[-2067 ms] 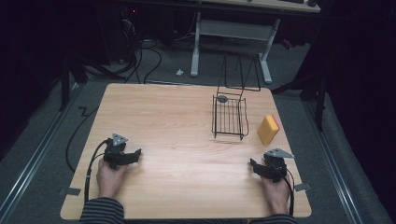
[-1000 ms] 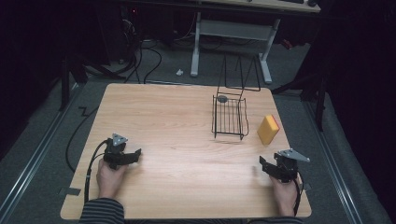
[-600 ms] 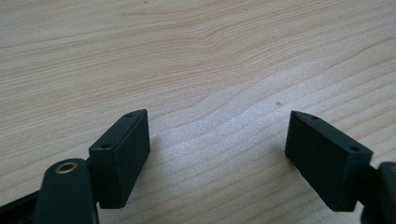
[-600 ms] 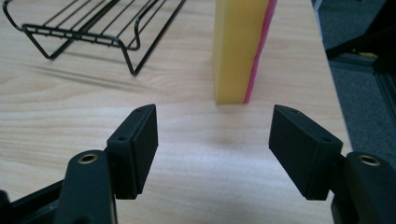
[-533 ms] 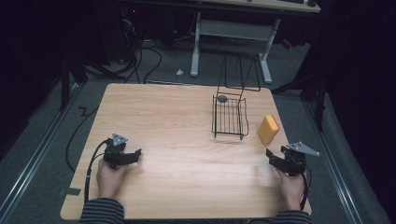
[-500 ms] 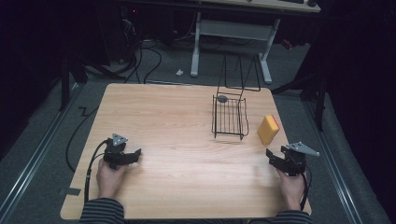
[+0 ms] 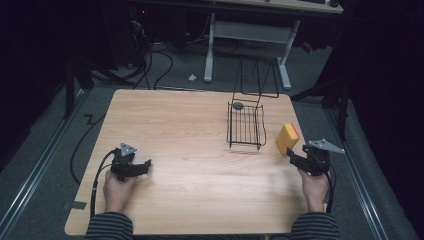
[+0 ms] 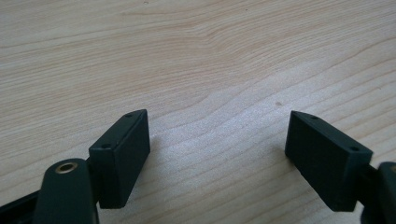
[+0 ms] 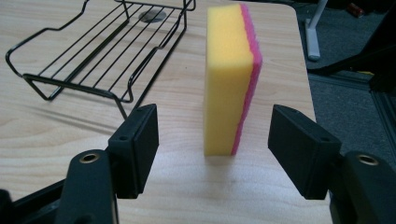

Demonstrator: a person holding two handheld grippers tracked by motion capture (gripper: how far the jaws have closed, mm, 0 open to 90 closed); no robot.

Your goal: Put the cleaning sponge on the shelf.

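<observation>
Wooden table point(image 7: 200, 130), seen from the person's side. Right gripper point(image 7: 296, 159) at the right edge of the table, held in the right hand point(image 7: 314, 187), jaws pointing left and far toward the sponge point(image 7: 287, 138). Sponge yellow with a pink scouring layer, standing upright on one narrow edge near the table's right edge, just right of the wire rack point(image 7: 246, 125). In the right gripper view the sponge point(image 9: 231, 79) stands just ahead of the gripper point(image 9: 215, 140), lined up with the gap between the jaws; pink layer faces the right jaw. Jaws wide apart, nothing between the pads, no contact with the sponge; a strip of bare table separates the sponge's near end from the jaw tips. Wire rack point(image 9: 107, 51) black, open-topped, resting on the table left of the sponge and apart from it; a small round grey disc point(image 9: 152, 16) lies at its far end. Left gripper point(image 7: 134, 167) near the table's near-left part, held in the left hand point(image 7: 117, 189), well apart from rack and sponge. In the left gripper view the gripper point(image 8: 217, 154) has its jaws spread wide over bare wood grain point(image 8: 196, 56), nothing between them.
</observation>
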